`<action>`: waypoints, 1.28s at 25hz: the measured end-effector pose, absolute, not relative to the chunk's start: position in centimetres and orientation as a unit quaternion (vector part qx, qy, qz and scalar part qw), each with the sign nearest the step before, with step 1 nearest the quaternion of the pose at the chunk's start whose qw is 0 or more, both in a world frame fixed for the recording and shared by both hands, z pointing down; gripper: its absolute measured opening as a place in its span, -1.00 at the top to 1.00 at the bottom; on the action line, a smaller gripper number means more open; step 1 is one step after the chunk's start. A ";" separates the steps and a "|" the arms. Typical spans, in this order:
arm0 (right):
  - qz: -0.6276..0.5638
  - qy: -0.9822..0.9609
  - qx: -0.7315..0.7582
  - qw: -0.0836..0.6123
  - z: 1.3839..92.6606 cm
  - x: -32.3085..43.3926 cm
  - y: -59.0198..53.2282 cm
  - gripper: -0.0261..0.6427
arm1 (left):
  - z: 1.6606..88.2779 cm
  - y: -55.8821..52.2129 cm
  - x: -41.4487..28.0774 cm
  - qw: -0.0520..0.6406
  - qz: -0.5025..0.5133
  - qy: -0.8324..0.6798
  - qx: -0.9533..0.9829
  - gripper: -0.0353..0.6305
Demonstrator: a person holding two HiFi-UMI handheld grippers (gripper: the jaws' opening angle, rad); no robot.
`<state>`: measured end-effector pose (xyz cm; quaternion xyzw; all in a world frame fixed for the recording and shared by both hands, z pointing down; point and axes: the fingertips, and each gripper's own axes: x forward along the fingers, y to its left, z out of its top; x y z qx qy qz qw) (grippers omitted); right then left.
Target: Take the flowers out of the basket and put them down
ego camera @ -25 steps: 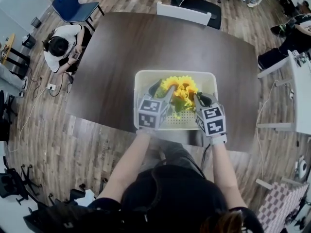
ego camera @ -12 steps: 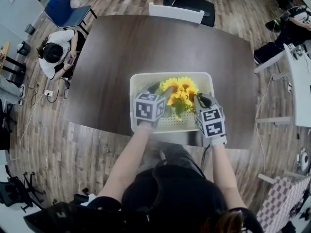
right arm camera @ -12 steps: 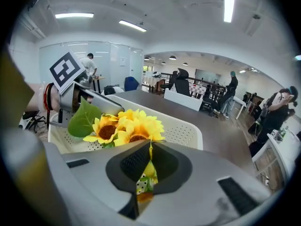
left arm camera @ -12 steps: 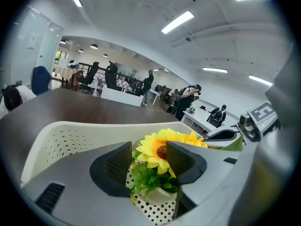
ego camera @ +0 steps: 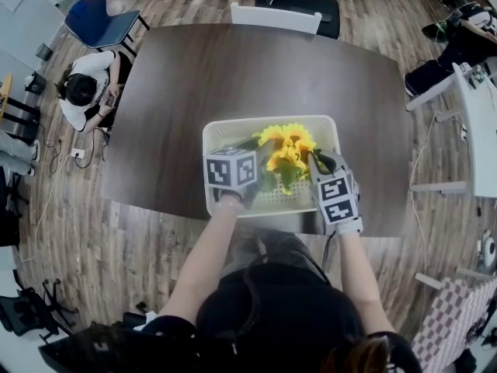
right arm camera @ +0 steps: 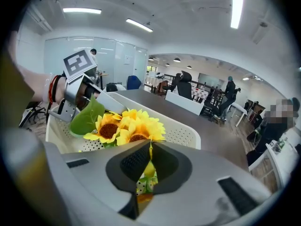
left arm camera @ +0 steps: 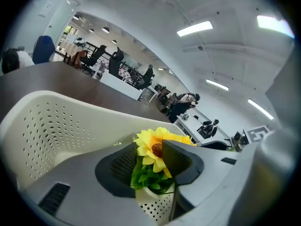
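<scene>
A bunch of yellow sunflowers (ego camera: 289,148) with green leaves lies in the white perforated basket (ego camera: 221,134) on the dark table (ego camera: 256,76). My left gripper (ego camera: 252,152) reaches into the basket from the left. In the left gripper view its jaws (left arm camera: 155,161) stand open around a sunflower head (left arm camera: 155,147) and leaves. They have just been closing, and I see no firm pinch. My right gripper (ego camera: 320,162) is at the bunch's right side. Its jaws (right arm camera: 149,161) are shut on a thin yellow-green part of the flowers (right arm camera: 129,131). The left gripper (right arm camera: 101,102) shows beyond the blooms.
The basket (right arm camera: 181,133) sits near the table's front edge, close to my body. A white chair (ego camera: 276,18) stands at the far edge. A person (ego camera: 81,88) sits to the left of the table beside a blue chair (ego camera: 97,22). A white desk (ego camera: 477,123) is at the right.
My left gripper has rolled and sunk lower into the basket, closer to the flowers; its marker cube now faces up. The right gripper and the flowers have stayed in place.
</scene>
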<state>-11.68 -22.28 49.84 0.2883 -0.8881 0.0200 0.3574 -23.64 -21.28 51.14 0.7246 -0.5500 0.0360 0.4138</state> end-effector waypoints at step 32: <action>0.162 -0.870 0.256 0.389 50.5 -11.3 -21.6 0.81 | 51.7 -21.5 -24.9 0.424 0.009 -0.578 0.697 0.88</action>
